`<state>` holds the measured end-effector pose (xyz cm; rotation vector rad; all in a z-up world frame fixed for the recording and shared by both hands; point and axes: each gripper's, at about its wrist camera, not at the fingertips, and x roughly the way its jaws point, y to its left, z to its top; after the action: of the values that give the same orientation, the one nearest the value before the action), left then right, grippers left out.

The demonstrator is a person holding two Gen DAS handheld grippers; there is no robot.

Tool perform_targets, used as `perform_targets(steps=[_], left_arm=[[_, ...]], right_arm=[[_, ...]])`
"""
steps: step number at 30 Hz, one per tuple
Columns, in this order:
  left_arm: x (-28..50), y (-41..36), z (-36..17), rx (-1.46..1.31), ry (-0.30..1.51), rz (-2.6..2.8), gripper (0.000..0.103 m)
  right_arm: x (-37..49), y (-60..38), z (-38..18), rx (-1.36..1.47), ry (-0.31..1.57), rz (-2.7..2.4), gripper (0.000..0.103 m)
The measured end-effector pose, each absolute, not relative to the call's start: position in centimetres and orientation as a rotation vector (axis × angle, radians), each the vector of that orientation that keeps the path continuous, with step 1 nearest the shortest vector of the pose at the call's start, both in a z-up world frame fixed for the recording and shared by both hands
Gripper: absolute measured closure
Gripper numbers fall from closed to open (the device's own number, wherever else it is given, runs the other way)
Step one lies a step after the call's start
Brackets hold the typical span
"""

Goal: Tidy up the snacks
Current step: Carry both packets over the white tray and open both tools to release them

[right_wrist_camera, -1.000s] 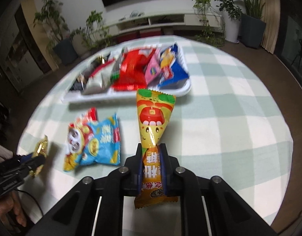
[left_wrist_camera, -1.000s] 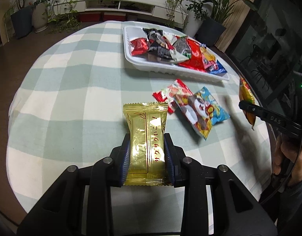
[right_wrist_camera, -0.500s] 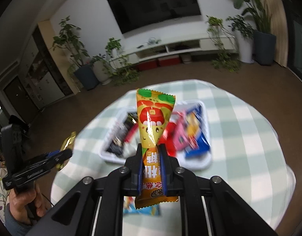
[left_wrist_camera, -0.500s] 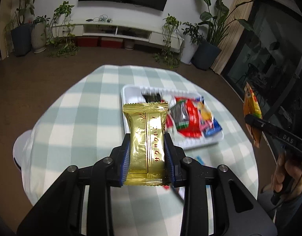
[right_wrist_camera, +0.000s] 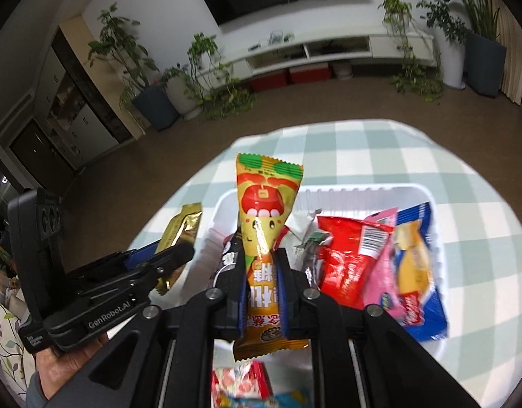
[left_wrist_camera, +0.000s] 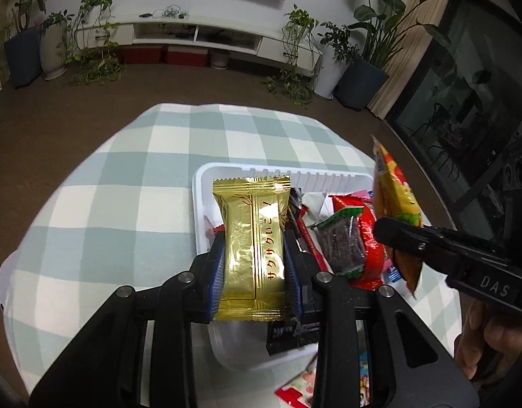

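My left gripper is shut on a gold snack packet and holds it above the left end of the white tray. The right gripper is shut on an orange and yellow snack packet, held over the tray as well. In the left wrist view the right gripper comes in from the right with the orange packet. The left gripper with the gold packet shows at the left of the right wrist view. Several packets lie in the tray, among them a red one and a blue one.
The tray rests on a round table with a green and white checked cloth. Loose packets lie on the cloth just in front of the tray. A person's hand grips the left tool. Beyond the table are brown floor, potted plants and a low white cabinet.
Both grippers have risen from low over the table and moved forward with their packets, to above the tray. The two loose packets on the cloth have slid to the bottom edge of view.
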<state>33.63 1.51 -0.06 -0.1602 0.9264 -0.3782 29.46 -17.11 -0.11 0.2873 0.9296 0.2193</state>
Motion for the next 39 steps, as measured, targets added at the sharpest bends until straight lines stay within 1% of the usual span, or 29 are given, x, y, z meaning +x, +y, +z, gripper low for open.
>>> perform_targets(steps=[7,11,19,25,27,29,34,37,38,39], left_arm=[[35.2,1.2,-3.4,-0.164,0.944,-0.385,0.074],[35.9,1.2,-4.6,-0.168,0.949,-0.387,0.074],[36.4,1.4,-5.4,-0.175,0.942,-0.385,0.072],[35.9,1.2,-5.1,-0.164,0.942,-0.377,0.069],[35.8,1.2,-5.0,-0.161,0.938,-0.380,0.066],[35.6,1.1,-4.8,-0.159,0.934,-0.386,0.062],[35.1,0.8,-4.3,-0.136,0.924,-0.386,0.058],[34.8,1.1,-4.0,-0.147,0.915,-0.391,0.053],[34.6,1.2,-3.8,-0.146,0.906,-0.387,0.047],[34.5,1.4,-3.6,-0.141,0.899,-0.364,0.038]], right_arm=[[31.5,-16.6,-3.7,0.260,0.990,0.188,0.088],[31.9,-16.4,-4.6,0.249,1.005,0.179,0.088],[32.1,-15.9,-4.7,0.212,1.011,0.164,0.087],[32.0,-15.7,-4.5,0.198,1.012,0.160,0.081],[32.0,-15.7,-4.4,0.197,1.008,0.159,0.077],[31.8,-15.7,-4.2,0.198,1.001,0.165,0.067],[31.4,-15.4,-3.6,0.169,0.987,0.157,0.065],[31.0,-15.6,-3.1,0.175,0.974,0.159,0.062],[30.8,-15.6,-2.9,0.173,0.970,0.158,0.060],[30.6,-15.7,-2.6,0.173,0.962,0.157,0.060]])
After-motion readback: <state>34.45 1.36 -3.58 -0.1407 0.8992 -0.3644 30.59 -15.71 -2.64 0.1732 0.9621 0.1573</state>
